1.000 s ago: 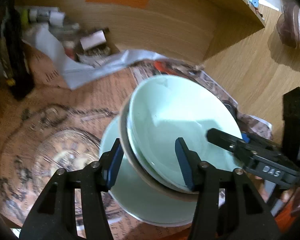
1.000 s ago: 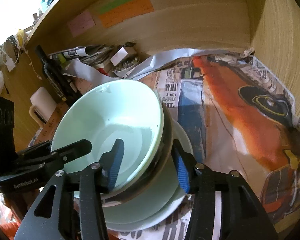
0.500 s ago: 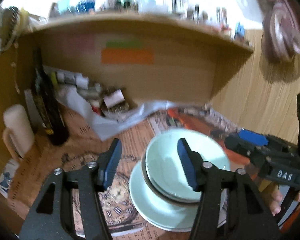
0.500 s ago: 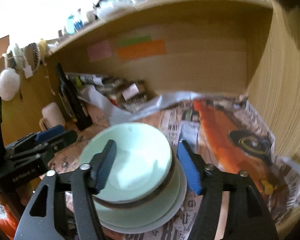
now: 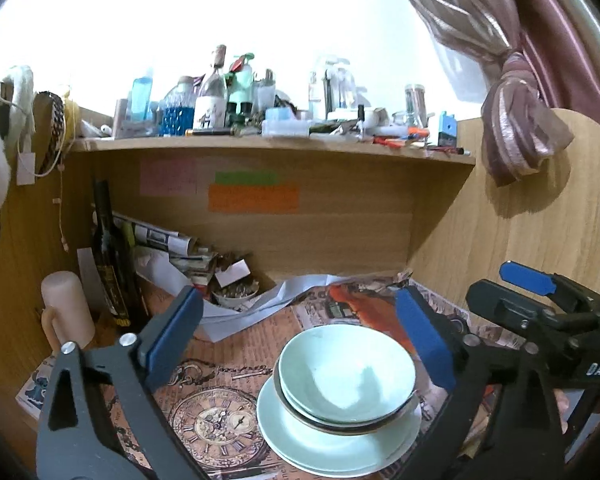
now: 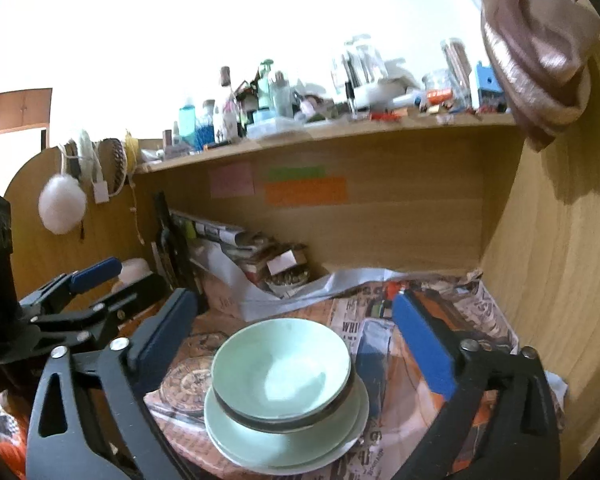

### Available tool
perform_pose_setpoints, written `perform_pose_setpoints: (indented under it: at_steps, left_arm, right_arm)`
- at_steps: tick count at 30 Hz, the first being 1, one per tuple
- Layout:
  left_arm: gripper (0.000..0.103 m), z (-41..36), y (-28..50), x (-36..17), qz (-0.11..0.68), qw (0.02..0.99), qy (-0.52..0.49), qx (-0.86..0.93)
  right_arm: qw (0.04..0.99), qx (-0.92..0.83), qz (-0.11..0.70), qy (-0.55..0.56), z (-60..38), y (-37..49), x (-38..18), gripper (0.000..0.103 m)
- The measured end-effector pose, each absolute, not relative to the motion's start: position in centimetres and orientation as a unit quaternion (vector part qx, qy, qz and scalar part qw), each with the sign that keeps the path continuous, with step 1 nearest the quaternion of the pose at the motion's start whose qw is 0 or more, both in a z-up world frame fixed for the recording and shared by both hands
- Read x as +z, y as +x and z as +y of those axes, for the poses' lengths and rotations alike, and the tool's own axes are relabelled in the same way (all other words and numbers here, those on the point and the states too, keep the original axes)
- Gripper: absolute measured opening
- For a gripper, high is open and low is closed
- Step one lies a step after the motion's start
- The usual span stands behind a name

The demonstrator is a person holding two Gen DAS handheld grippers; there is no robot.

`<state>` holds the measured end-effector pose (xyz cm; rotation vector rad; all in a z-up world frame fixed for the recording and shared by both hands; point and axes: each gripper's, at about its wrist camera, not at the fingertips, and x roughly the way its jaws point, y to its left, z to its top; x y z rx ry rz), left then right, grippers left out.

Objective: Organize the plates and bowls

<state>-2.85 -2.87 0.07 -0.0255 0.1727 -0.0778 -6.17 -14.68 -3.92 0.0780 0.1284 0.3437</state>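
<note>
A pale green bowl (image 5: 346, 372) sits nested in a dark-rimmed bowl (image 5: 332, 426), and both rest on stacked pale green plates (image 5: 312, 446) on the newspaper-covered desk. The same stack shows in the right wrist view, with the bowl (image 6: 280, 368) on the plates (image 6: 268, 444). My left gripper (image 5: 300, 336) is open and empty, drawn back above and in front of the stack. My right gripper (image 6: 296, 332) is open and empty, also back from the stack. Each gripper shows in the other's view, the right one (image 5: 540, 312) and the left one (image 6: 80, 304).
A dark bottle (image 5: 110, 264), a cream mug (image 5: 66, 312), rolled papers and a small box (image 5: 232, 272) crowd the back left under a cluttered wooden shelf (image 5: 268, 148). A wooden side panel (image 6: 560, 280) walls the right. Newspaper (image 6: 400, 320) covers the desk.
Both grippers let go of the bowls, opened wide and pulled back and up from the stack. The bowls now rest on the plates.
</note>
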Motion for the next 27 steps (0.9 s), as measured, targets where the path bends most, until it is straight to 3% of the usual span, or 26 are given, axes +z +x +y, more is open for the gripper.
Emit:
perform_pose_setpoints:
  at_steps: [27]
  left_arm:
    - [0.102,-3.3,-3.3,0.2,0.081,0.996,-0.014,-0.036]
  right_arm:
    - [0.983,0.164,0.058,0.055,-15.5,-7.0,-4.2,0.103]
